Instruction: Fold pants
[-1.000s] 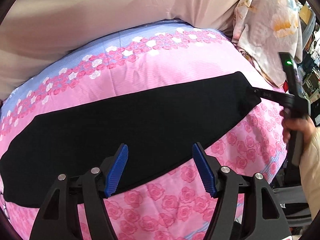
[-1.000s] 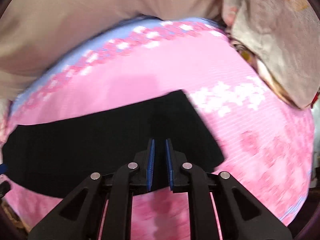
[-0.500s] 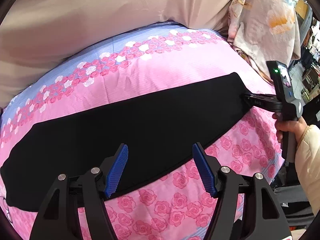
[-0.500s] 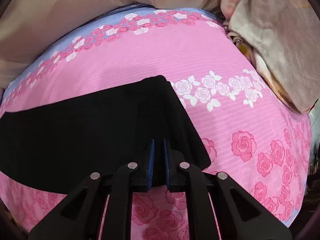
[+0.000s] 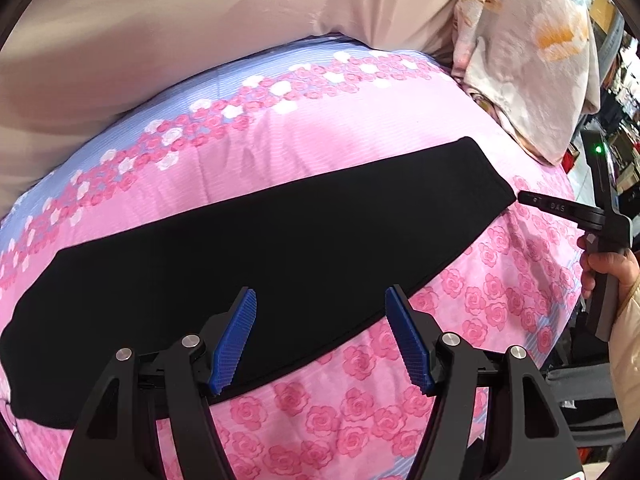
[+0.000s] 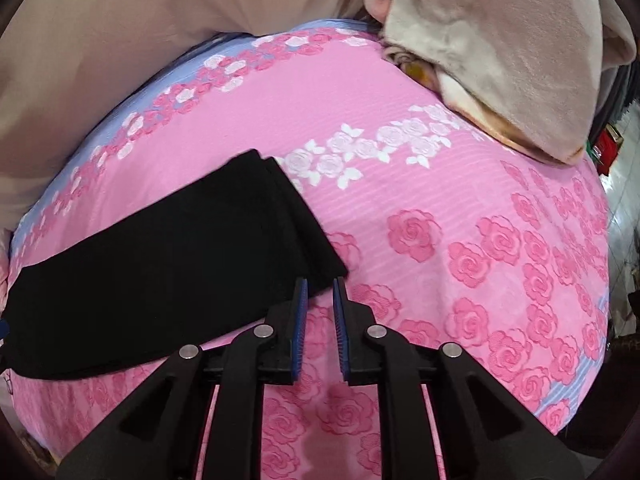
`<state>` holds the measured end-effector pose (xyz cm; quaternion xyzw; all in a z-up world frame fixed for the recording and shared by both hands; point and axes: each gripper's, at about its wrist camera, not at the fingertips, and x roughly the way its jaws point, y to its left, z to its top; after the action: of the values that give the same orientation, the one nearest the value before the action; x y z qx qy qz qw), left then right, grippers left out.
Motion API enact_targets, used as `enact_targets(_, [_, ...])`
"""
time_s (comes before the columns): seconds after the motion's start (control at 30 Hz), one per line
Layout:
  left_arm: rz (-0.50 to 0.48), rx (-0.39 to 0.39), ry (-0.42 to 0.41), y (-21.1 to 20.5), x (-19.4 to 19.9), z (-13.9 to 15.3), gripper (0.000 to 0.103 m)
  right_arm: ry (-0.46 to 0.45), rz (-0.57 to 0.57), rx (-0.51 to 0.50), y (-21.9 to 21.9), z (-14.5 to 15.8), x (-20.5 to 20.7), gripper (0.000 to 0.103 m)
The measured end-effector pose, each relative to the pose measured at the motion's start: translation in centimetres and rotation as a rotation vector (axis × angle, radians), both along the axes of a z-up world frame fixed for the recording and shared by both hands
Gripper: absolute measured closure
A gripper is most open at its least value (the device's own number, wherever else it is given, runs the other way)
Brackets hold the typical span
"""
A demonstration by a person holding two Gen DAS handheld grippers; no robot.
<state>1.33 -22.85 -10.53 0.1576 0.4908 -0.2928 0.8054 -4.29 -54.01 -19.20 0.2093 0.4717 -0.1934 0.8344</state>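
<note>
Pants (image 5: 256,252) flat on bedspread (image 6: 440,208), left tongs (image 5: 320,308) spread, right tongs (image 6: 320,292) slightly parted, empty

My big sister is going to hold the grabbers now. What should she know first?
Left tool: wide open, empty, hovering over the near long edge of the black pants.
Right tool: open by a narrow gap, holding nothing, just off the end corner of the pants.
Pants: lying flat as one long narrow strip across the pink rose bedspread. At the end by the right tool the edges show stacked layers, so they look already folded lengthwise.
Left to do: fold the strip across its length. Probably take the end near the right tool and carry it over toward the other end, then smooth.
</note>
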Motion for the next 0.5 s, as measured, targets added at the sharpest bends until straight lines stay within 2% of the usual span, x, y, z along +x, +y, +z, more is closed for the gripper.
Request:
enact_targets(0.03, [-0.006, 0.001, -0.004, -0.3, 0.0, 0.1, 0.038, -0.007, 0.012, -0.003, 0.3, 0.1, 0.3, 0.087])
enact_targets(0.1, [-0.019, -0.002, -0.012, -0.8, -0.1, 0.3, 0.038, 0.008, 0.02, -0.02, 0.6, -0.3, 1.1, 0.054])
enact_targets(0.13, [-0.022, 0.0, -0.016, -1.1, -0.2, 0.3, 0.038, 0.01, 0.026, -0.033, 0.7, -0.5, 1.3, 0.053])
enact_targets(0.23, [-0.026, 0.004, -0.022, -1.5, -0.3, 0.4, 0.038, 0.025, 0.064, -0.037, 0.7, -1.4, 2.3, 0.058])
enact_targets(0.3, [-0.022, 0.003, -0.022, -1.5, -0.4, 0.4, 0.038, 0.044, 0.084, -0.028, 0.7, -2.2, 2.5, 0.076])
enact_targets(0.5, [0.003, 0.0, -0.02, -1.2, -0.4, 0.4, 0.038, 0.044, 0.141, -0.038, 1.0, -2.0, 2.5, 0.09])
